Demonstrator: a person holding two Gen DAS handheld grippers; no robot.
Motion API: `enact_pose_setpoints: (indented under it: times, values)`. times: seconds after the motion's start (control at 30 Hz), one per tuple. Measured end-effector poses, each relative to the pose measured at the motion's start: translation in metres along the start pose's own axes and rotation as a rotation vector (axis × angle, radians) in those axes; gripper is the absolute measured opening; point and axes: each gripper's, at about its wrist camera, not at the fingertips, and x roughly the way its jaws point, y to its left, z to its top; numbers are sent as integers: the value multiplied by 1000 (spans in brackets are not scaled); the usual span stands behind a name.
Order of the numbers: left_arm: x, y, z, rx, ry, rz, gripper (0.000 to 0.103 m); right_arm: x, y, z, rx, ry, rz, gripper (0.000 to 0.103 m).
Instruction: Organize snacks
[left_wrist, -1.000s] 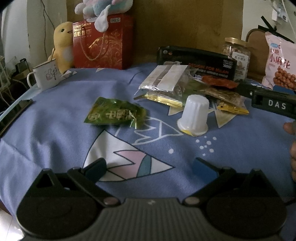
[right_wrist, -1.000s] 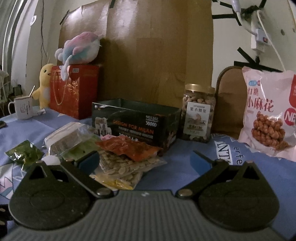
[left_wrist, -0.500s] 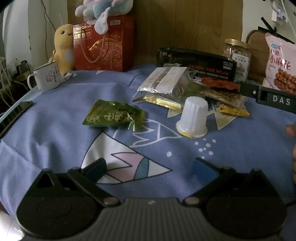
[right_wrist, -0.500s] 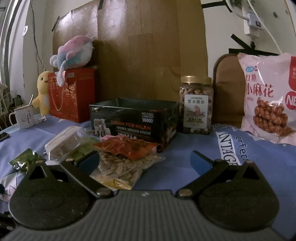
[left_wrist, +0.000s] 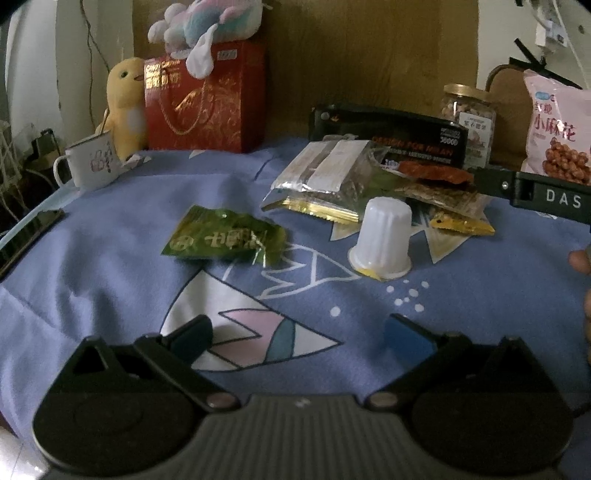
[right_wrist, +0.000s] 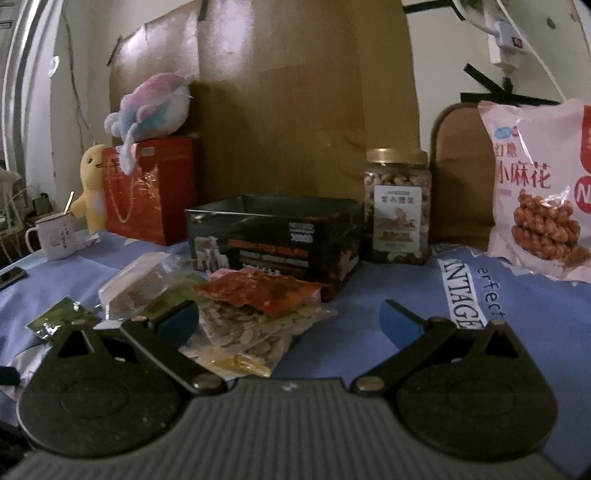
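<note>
Holding both tools above the blue cloth (left_wrist: 92, 288), you keep the left gripper (left_wrist: 299, 336) and the right gripper (right_wrist: 290, 319) spread wide with nothing between the fingers. Ahead of your left gripper lie a green packet (left_wrist: 225, 240) and, apart from it, an upturned white jelly cup (left_wrist: 382, 240). Just beyond your right gripper an orange packet (right_wrist: 264, 291) rests on a seed bag (right_wrist: 255, 328), in front of the black tin (right_wrist: 280, 236).
</note>
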Motion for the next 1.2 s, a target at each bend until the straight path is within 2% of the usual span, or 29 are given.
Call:
enact_pose_setpoints:
  times: [0.17, 0.27, 0.33, 0.4, 0.43, 0.5, 0.63, 0.77, 0.87, 0.97, 1.0, 1.03, 1.2]
  values:
    - [-3, 4, 0, 24, -5, -47, 103, -7, 1, -1, -3, 0, 3, 103]
    - [-10, 12, 3, 37, -23, -73, 103, -15, 3, -2, -4, 31, 50, 102]
    - [-20, 19, 8, 50, -81, -69, 103, -22, 6, -2, -20, 43, 94, 96]
    - [-28, 26, 17, 68, -131, -70, 103, -25, 11, 0, -44, 63, 141, 75]
    - [-31, 31, 23, 70, -154, -86, 103, -25, 13, 2, -57, 82, 179, 69]
    - [-34, 42, 38, 70, -179, -142, 103, -24, 18, 7, -72, 120, 260, 55]
    - [-20, 55, 85, 105, -184, -266, 103, -8, 30, 26, -64, 186, 381, 44]
    - [25, 63, 127, 105, -106, -393, 103, 32, 35, 53, 68, 270, 460, 40]
    - [74, 76, 144, 14, 32, -507, 98, 60, 43, 55, 116, 363, 483, 42]
    - [116, 90, 143, -112, 165, -637, 84, 80, 52, 49, 102, 425, 458, 42]
    - [127, 91, 142, -139, 195, -662, 71, 86, 55, 47, 101, 444, 455, 42]
    - [133, 92, 139, -153, 215, -659, 70, 91, 57, 47, 106, 451, 471, 42]
    - [115, 93, 133, -179, 158, -620, 67, 96, 63, 48, 94, 439, 531, 43]
